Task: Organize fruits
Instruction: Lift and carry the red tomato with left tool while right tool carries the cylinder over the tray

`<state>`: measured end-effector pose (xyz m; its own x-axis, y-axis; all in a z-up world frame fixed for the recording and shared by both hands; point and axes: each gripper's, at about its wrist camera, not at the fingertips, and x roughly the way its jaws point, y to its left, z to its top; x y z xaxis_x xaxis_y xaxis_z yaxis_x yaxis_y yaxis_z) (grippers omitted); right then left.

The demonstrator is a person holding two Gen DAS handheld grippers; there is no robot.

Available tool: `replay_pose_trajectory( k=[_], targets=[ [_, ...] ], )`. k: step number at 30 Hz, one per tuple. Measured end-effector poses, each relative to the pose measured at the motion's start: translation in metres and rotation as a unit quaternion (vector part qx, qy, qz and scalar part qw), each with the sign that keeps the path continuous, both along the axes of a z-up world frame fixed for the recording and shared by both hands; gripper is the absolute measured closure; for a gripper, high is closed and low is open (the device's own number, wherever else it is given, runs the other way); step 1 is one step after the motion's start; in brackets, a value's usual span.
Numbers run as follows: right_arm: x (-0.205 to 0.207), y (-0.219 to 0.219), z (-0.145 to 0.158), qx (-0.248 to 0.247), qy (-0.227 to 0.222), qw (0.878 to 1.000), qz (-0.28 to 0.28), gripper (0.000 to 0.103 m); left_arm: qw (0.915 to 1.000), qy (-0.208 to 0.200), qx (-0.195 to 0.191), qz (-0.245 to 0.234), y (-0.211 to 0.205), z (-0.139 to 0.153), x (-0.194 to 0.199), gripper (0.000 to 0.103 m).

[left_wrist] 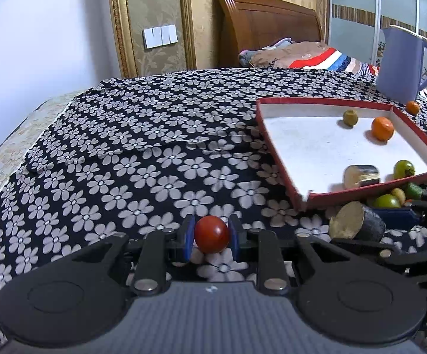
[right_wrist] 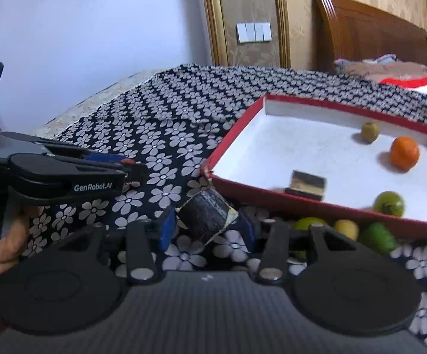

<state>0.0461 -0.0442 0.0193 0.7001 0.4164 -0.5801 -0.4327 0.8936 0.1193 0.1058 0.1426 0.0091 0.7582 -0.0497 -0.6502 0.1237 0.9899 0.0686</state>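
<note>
At the left, the left hand-held gripper [left_wrist: 212, 237] was closed on one red tomato [left_wrist: 212, 234], held just above the flowered cloth [left_wrist: 130, 153], seemingly for carrying to the red tray [left_wrist: 275, 135]. Beside it, the right hand-held gripper [right_wrist: 206, 225] straddled a dark cut cylinder piece [right_wrist: 206, 215]; the pads appeared to touch it, though a firm grip could not be confirmed. Further right, the tray held four pieces: one orange [left_wrist: 382, 128], two green fruits and another cut piece [left_wrist: 361, 175]. About three green-yellow fruits [right_wrist: 346, 228] waited against its near wall.

Green fruits [right_wrist: 378, 236] half hidden behind red tray [right_wrist: 316, 206]; tray's right end cropped.
</note>
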Motion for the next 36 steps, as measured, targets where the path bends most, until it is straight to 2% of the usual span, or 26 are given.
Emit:
replay_pose_trajectory(
  k=[8, 18, 20, 26, 36],
  targets=[
    [-0.01, -0.056, 0.011, 0.006, -0.022, 1.0, -0.013, 0.059, 0.9998, -0.016, -0.008, 0.003, -0.053, 0.013, -0.019, 0.079],
    [-0.016, -0.131, 0.019, 0.002, -0.05, 0.997, -0.063, 0.059, 0.9989, -0.041, -0.023, -0.003, -0.137, 0.022, -0.017, 0.079],
    [-0.014, -0.14, 0.021, -0.001, -0.055, 0.996, -0.071, 0.059, 0.9987, -0.036, -0.034, -0.01, -0.145, 0.022, -0.013, 0.079],
    [-0.012, -0.157, 0.026, -0.002, -0.073, 0.993, -0.09, 0.059, 0.9988, -0.028, -0.032, -0.024, -0.164, 0.024, -0.003, 0.079],
    [-0.002, -0.162, 0.029, 0.003, -0.075, 0.992, -0.101, 0.059, 0.9993, -0.03, -0.018, -0.009, -0.166, 0.026, 0.009, 0.079]
  ],
)
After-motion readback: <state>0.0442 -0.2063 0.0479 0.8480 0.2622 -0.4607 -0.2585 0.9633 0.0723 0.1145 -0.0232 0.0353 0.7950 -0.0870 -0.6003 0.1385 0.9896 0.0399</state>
